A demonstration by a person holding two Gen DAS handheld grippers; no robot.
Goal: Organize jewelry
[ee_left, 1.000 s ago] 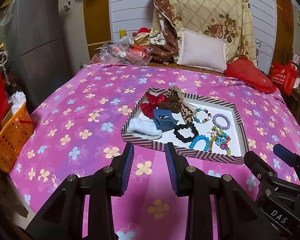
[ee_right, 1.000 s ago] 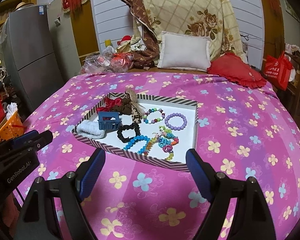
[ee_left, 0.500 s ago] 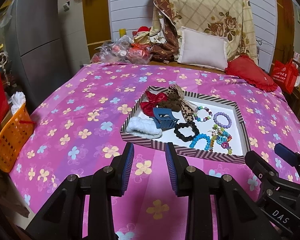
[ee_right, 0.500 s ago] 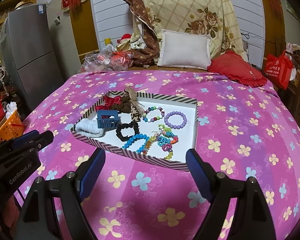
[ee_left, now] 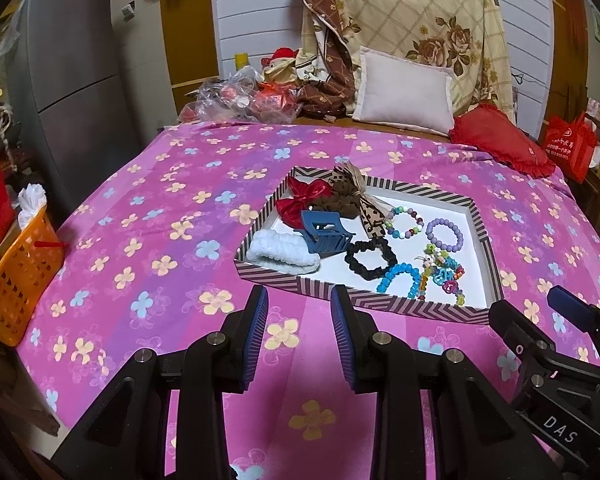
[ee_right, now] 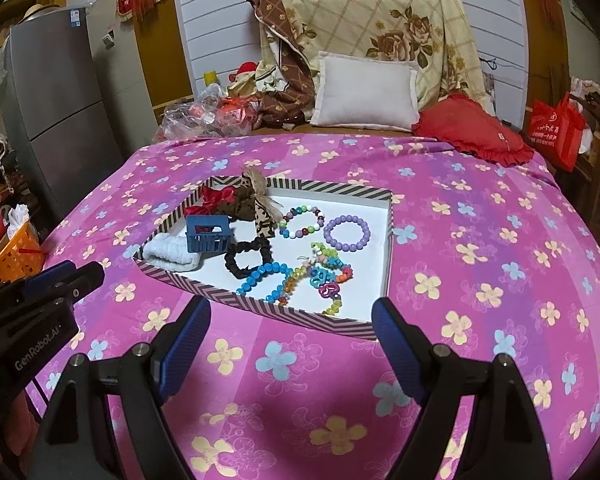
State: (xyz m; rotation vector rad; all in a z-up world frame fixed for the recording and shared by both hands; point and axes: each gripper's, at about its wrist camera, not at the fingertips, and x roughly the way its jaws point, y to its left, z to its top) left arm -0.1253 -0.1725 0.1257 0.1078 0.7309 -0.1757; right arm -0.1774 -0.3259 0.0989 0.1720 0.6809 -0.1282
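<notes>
1. My left gripper (ee_left: 299, 312) hovers over the floral bedspread (ee_left: 148, 240) with its jaws a narrow gap apart, empty; my right gripper (ee_right: 291, 322) is spread wide, also empty.
2. Both gripper bodies run off the lower frame edges.
3. The striped tray (ee_right: 284, 312) lies just ahead of both grippers, holding bead bracelets (ee_right: 346, 233), a black scrunchie (ee_right: 247, 258) and a blue claw clip (ee_right: 209, 233).
4. I read "GenRobot.AI" on the left gripper and "DAS" on the right; the red bag (ee_right: 556, 128) print is illegible.
</notes>
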